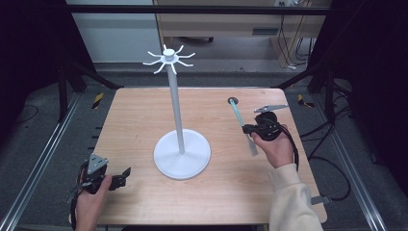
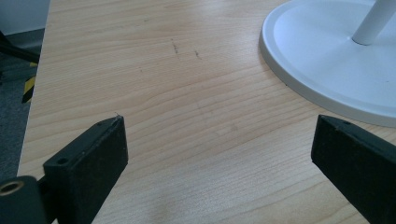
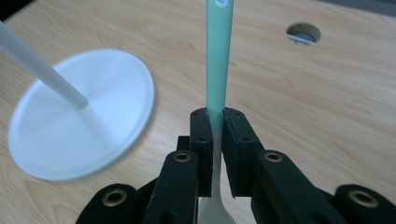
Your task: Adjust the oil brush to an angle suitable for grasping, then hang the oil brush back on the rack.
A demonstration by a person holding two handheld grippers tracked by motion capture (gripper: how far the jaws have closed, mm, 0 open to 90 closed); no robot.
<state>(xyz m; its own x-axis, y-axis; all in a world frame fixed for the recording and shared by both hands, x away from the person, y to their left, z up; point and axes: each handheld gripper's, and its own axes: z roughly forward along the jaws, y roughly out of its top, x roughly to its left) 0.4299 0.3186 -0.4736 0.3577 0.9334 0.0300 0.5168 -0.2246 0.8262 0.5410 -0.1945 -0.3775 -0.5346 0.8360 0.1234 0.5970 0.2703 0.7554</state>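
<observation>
Okay, my right gripper (image 1: 250, 128) is clamped on the green-handled utensil (image 1: 237, 114), long axis pointing far; the hook stand (image 1: 176, 106) is left of it. Left gripper (image 1: 126, 174) wide, idle near-left on desk (image 1: 231, 192).

Even, soft overhead light falls on the wooden table (image 1: 144, 144), which is bright, while the room around it sinks into near black at both sides of the high view. The white stand (image 1: 182, 154) throws only a faint shadow. In the right gripper view the stand's base (image 3: 79, 116) is smeared by motion blur, and the green handle (image 3: 219, 56) stays fairly sharp. In the left gripper view the near jaws look soft.
</observation>
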